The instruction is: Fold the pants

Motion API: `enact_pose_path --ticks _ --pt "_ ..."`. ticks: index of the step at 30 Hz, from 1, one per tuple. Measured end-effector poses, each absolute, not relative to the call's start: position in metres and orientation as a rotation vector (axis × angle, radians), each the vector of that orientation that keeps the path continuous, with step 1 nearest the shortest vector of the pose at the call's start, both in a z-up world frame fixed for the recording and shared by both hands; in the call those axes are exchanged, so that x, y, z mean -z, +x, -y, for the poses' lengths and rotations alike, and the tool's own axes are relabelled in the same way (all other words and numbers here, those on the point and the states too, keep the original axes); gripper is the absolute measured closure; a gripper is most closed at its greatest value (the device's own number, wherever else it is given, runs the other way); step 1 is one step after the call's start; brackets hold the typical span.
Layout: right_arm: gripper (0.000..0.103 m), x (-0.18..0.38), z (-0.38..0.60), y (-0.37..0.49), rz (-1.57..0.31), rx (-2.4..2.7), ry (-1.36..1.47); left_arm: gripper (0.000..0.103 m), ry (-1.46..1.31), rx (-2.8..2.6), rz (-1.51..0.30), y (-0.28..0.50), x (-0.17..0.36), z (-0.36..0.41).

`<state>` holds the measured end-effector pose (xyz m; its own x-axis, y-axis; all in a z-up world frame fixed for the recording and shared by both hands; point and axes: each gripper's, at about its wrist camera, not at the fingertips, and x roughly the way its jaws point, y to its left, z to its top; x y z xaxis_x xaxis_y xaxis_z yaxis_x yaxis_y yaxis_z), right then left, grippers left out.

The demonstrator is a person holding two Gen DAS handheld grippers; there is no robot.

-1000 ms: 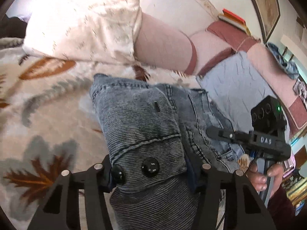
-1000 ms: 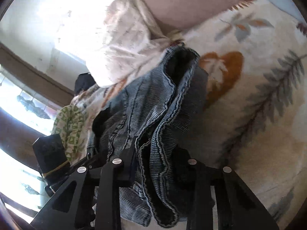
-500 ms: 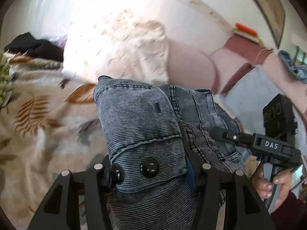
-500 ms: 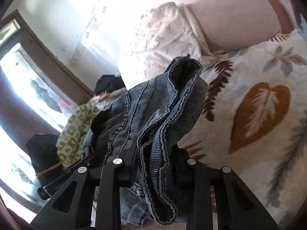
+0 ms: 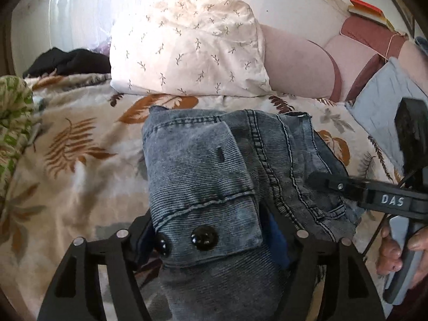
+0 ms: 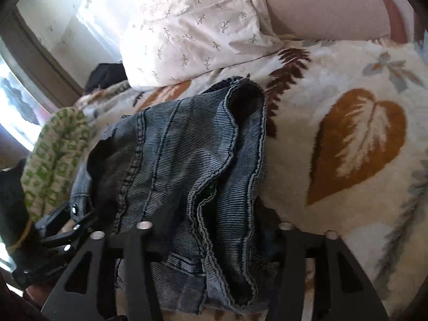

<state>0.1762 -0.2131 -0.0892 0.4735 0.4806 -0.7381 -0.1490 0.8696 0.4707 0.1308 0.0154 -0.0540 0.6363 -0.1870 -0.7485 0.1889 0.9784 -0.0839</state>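
A pair of grey-blue ribbed denim pants (image 5: 203, 176) is hanging bunched between two handheld grippers above a bed covered by a fleecy cream blanket (image 5: 75, 160) printed with rust and grey leaves. The left gripper (image 5: 211, 230) is clamping its black fingers (image 5: 281, 230) around the waistband, where a flap carrying two round black buttons (image 5: 203, 238) is facing the camera; the fabric is running away from the fingers toward the headboard end, its long axis pointing at a white pillow (image 5: 192, 48) sprigged with small twigs. In the right wrist view, the right gripper (image 6: 214, 230) is pinching closed on a thick wad of the same pants (image 6: 182, 165), whose stitched, rippling hem edges are standing up in folds and whose open end is gaping toward the pillow (image 6: 192, 26). The right gripper's dark body, lettered "DAS", is showing at the edge of the left wrist view (image 5: 374, 198), gripped by the person's hand (image 5: 396, 251). A pale pink padded headboard (image 5: 297, 64) is rising behind the pillow. A green-and-white patterned cloth (image 6: 56, 155) is lying at the bed's edge, near a heap of black fabric (image 5: 69, 61).
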Motion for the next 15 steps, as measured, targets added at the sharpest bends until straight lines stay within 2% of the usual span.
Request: enact_pose_path --ticks 6,8,15 --pt "0.040 0.061 0.214 0.162 -0.945 -0.355 0.282 0.023 0.086 0.179 -0.786 0.112 0.037 -0.020" --pt "0.035 0.054 0.217 0.158 -0.920 -0.337 0.272 0.021 0.117 0.162 -0.756 0.106 0.030 -0.020" --pt "0.034 0.034 0.228 0.135 -0.844 -0.286 0.267 0.020 0.134 0.144 -0.697 0.087 0.011 -0.018"
